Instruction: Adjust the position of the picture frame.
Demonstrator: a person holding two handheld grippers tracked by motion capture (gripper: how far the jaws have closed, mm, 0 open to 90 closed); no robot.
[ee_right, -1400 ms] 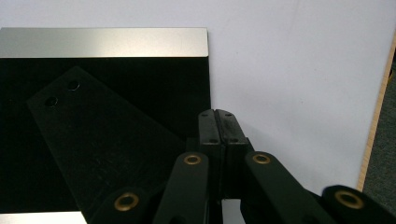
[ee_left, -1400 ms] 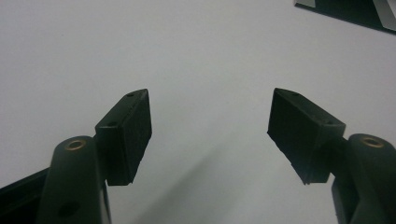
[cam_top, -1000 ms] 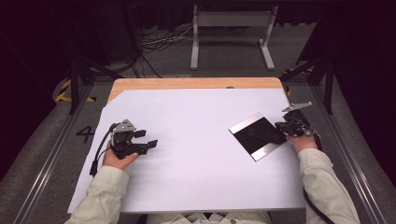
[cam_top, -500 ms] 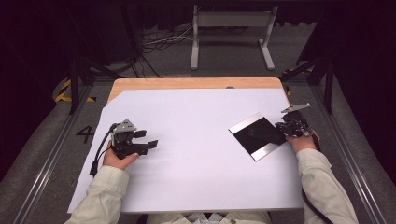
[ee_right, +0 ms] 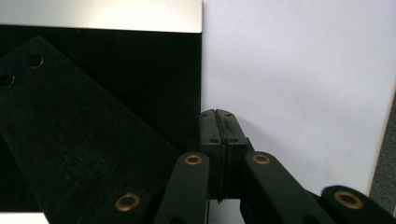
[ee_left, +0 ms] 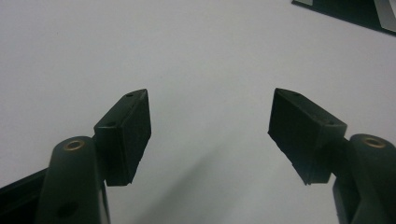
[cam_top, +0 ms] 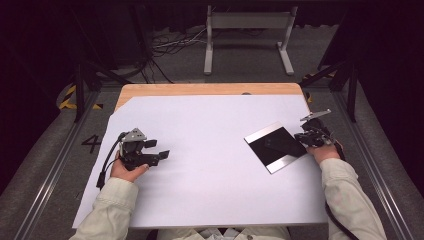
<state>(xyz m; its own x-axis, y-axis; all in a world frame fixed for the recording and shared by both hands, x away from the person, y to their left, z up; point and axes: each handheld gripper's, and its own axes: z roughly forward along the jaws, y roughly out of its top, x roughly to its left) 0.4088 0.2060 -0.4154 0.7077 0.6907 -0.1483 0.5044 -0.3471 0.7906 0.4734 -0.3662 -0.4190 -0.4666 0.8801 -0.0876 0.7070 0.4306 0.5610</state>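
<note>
Mirror plate [cam_top: 275, 146] beside closed right gripper [ee_right: 219, 122] fingers [ee_right: 209, 126]

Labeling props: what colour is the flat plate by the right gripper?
Glossy black plate with silver edge strips; the high view shows it best.

Both forearms wear pale cream, loosely creased sleeves [cam_top: 117, 200]; the left gripper [cam_top: 150, 154] is black with a grey three-cornered plate [cam_top: 134, 134] on top and a black cable [cam_top: 107, 162] looping from its back; the right gripper [cam_top: 306, 136] is black too, with a grey plate [cam_top: 315, 114] of its own; close up, the left gripper's pads [ee_left: 128, 135] are flat, matt black blocks with small screw holes; brass-ringed rivets [ee_right: 193, 160] mark the rounded black links behind the right gripper's pads [ee_right: 219, 128].
</note>
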